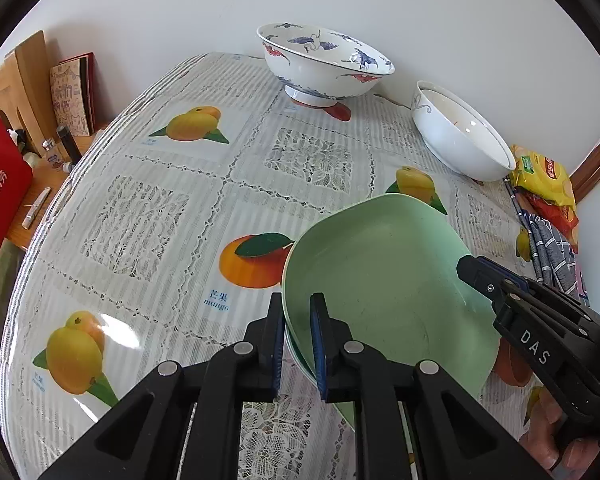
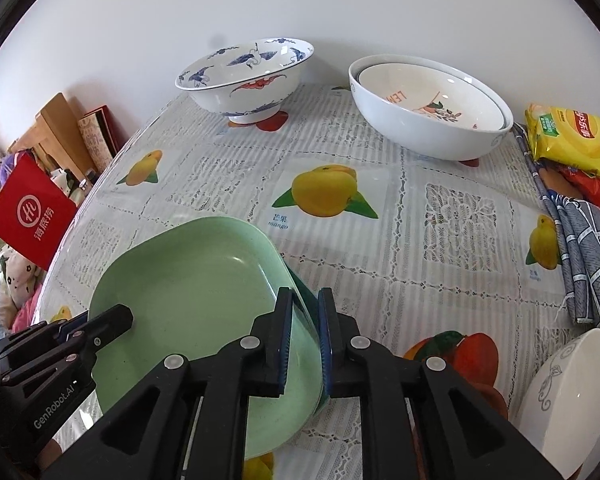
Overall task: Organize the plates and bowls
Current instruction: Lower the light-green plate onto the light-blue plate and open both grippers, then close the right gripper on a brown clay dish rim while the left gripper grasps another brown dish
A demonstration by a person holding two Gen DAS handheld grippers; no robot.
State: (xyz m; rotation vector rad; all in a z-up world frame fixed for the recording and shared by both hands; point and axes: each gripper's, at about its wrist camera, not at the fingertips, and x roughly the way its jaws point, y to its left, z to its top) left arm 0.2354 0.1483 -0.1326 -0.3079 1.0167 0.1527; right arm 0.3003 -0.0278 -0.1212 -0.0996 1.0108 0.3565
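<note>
Rounded-square green plate [image 1: 384, 280], glossy ceramic, tilted above lace-patterned tablecloth [image 1: 148, 216]; left gripper [image 1: 296, 344] clamped on one rim; right gripper [image 2: 305, 340] clamped on opposite rim; smooth white bowl [image 2: 428, 120] behind.

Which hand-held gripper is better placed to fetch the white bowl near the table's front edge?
Right. That white bowl lies just beside the right hand-held gripper; both grippers clamp the green square plate's rim.

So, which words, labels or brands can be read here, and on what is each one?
"DAS": right gripper body.
"GenRobot.AI": left gripper body.
"mango": tablecloth, under the fruit prints.
"LEM", cut off: inner bowl.
Red bag: Chinese characters and a round logo.
Yellow snack bag: print too blurred.
</note>
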